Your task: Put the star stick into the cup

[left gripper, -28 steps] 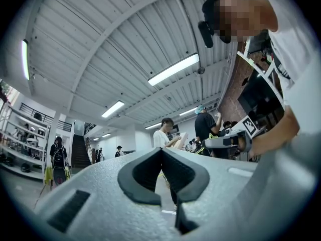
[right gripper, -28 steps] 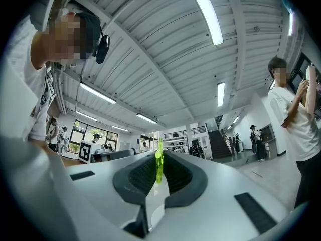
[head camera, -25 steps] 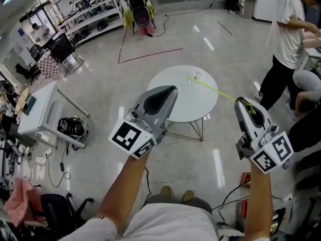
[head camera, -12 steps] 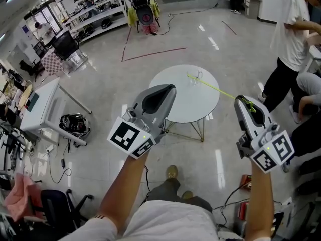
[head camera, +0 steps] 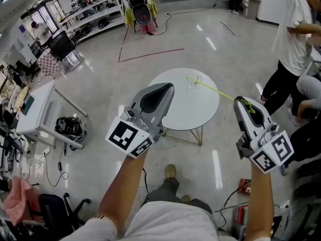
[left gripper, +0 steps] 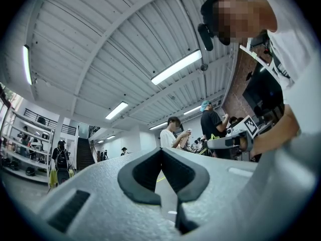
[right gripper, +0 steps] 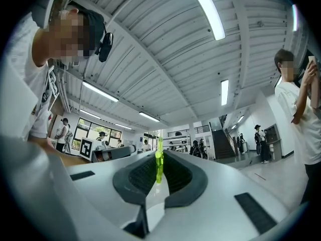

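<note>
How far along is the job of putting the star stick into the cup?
Done: the right gripper is shut on the star stick. In hand: it is held high over the white table. Left: lowering it into the cup, apparently not yet entered.

Your star stick [head camera: 213, 88] was neon yellow-green, the cup [head camera: 194, 78] clear, the table [head camera: 183, 112] white. Your left gripper [head camera: 168, 87] and right gripper [head camera: 241, 101] were grey, carrying black-and-white square markers [head camera: 125, 136].

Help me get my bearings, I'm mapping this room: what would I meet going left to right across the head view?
White desk → left gripper → cup → right gripper, holding the star stick.
</note>
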The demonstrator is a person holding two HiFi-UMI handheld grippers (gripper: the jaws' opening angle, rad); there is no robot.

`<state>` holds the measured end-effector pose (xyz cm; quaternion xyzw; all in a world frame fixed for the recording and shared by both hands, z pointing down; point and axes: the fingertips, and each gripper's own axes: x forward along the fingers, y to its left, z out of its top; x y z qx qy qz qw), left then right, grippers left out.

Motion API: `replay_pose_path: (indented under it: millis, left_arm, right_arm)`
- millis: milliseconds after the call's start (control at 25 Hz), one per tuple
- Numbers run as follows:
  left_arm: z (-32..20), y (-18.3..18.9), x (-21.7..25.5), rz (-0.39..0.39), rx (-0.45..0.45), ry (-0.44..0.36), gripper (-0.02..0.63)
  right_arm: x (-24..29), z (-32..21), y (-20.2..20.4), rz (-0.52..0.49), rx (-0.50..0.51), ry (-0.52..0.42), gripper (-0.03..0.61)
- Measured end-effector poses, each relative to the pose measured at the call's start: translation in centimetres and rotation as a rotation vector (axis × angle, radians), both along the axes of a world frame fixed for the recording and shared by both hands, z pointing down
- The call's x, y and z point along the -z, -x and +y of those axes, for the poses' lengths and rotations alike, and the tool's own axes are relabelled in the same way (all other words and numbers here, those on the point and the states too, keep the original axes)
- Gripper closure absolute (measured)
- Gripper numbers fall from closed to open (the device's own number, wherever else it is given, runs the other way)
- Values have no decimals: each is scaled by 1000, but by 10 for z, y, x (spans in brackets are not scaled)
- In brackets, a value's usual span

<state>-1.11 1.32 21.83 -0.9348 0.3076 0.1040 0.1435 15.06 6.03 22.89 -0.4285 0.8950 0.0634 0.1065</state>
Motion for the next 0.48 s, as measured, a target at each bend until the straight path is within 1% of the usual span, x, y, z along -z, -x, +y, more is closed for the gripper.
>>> replay_pose_path:
  millis: [240, 480]
  left_arm:
    - [-49, 5, -6, -17, -4, 0, 598]
    - [-105, 15, -9, -33, -29, 10, 598]
  right_arm:
    - [-10, -47, 6, 24, -17, 20, 555]
    - [-15, -99, 16, 47, -48, 48, 555]
